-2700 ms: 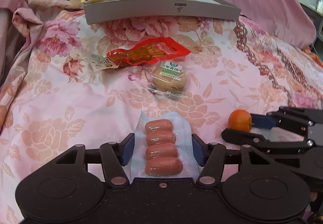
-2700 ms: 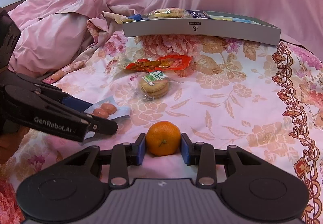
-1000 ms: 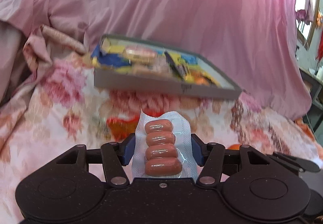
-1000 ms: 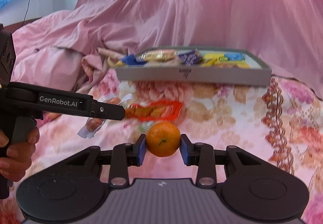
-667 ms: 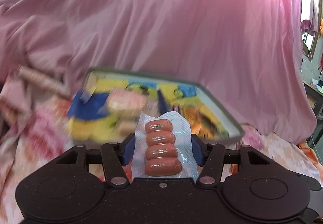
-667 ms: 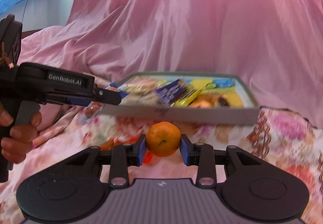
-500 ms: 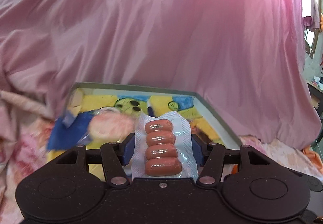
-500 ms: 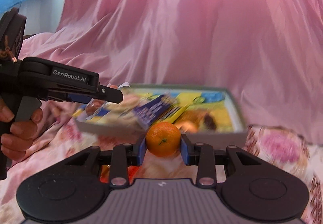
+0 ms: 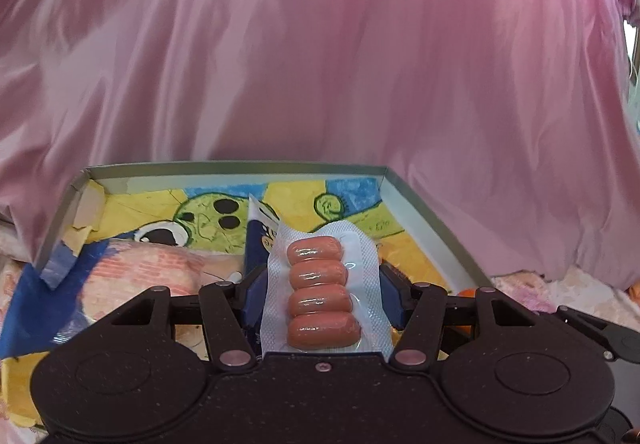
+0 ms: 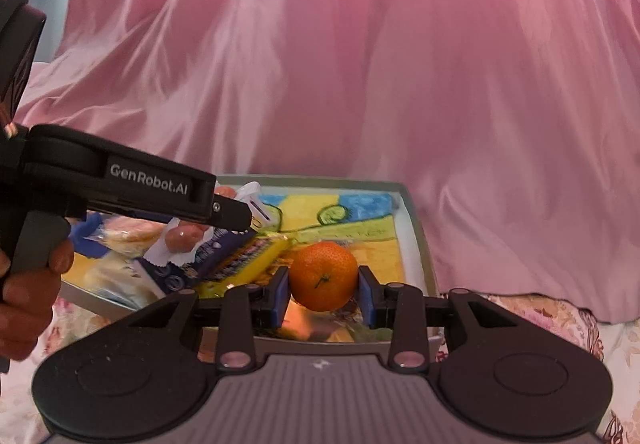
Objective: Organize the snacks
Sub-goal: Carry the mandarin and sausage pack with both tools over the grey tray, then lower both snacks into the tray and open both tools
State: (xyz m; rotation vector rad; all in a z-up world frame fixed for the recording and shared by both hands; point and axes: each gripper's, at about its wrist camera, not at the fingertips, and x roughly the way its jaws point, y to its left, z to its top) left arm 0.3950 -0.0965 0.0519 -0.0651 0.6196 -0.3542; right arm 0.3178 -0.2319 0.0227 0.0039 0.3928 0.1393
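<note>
My left gripper (image 9: 322,294) is shut on a clear pack of small sausages (image 9: 322,292) and holds it above the open grey box (image 9: 236,169). The box has a bright cartoon-painted floor and holds several wrapped snacks. My right gripper (image 10: 324,294) is shut on an orange mandarin (image 10: 323,276), hanging over the box's (image 10: 416,228) near right part. In the right wrist view the left gripper (image 10: 236,213) reaches in from the left with the sausage pack (image 10: 182,238) over the box's left half. A hand (image 10: 24,284) grips its handle.
A pink satin sheet (image 9: 320,44) rises behind the box like a wall. Floral bedding (image 10: 560,320) lies around the box. Inside the box are a wrapped round cake (image 9: 136,272), a dark blue packet (image 10: 224,248) and a yellow bar (image 10: 264,252).
Both grippers have travelled forward from the bedding to over the box, each keeping its load. The box now fills the lower middle of both views.
</note>
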